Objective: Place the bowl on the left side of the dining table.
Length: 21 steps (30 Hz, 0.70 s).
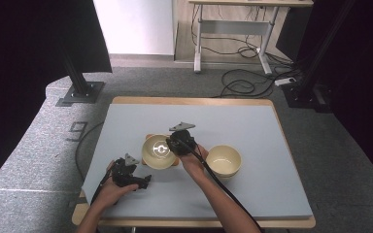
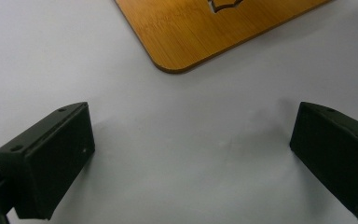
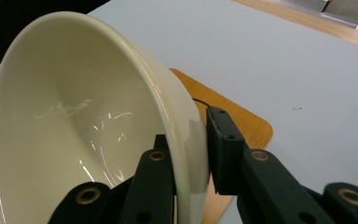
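The right claw [image 3: 191,158] is pinching the rim of a glossy cream ceramic bowl [image 3: 74,116], tilted over a rounded bamboo board [image 3: 242,126] on the grey tabletop [image 1: 252,126]. Lowering it level and centred would be wise (the board's far side is hidden). The left claw [image 2: 191,154] is resting wide open, empty, near a second cream bowl [image 1: 223,160].

Bowl [image 1: 157,151] over wooden board [image 1: 150,138], second bowl [image 1: 224,160] right, left tool [image 1: 146,181] front-left
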Available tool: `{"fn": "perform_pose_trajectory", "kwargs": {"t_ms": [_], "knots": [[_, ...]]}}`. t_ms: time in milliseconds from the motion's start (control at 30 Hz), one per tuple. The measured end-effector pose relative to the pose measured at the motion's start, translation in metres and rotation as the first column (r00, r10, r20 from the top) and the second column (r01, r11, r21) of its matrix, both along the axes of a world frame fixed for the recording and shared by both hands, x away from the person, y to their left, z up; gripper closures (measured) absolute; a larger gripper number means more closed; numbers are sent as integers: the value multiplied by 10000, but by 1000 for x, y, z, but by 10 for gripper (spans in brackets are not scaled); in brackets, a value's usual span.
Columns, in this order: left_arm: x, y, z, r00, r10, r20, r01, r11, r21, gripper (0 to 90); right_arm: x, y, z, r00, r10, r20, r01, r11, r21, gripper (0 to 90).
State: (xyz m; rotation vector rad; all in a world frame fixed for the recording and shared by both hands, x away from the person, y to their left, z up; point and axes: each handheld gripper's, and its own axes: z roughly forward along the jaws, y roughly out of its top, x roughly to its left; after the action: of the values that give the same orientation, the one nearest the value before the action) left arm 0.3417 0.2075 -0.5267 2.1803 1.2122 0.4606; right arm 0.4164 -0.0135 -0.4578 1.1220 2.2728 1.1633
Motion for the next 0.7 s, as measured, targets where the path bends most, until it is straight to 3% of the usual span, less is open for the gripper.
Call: {"fn": "perform_pose_trajectory", "kwargs": {"t_ms": [500,700], "knots": [[0,0,0,10000,5,-12,-5,10000,-9,0,14,8,-23,9981,-159,-602,142,9995,-293,797],[0,0,0,10000,25,11,-25,10000,-10,0,19,6,-25,9962,-292,-819,292,9996,-18,798]]}}
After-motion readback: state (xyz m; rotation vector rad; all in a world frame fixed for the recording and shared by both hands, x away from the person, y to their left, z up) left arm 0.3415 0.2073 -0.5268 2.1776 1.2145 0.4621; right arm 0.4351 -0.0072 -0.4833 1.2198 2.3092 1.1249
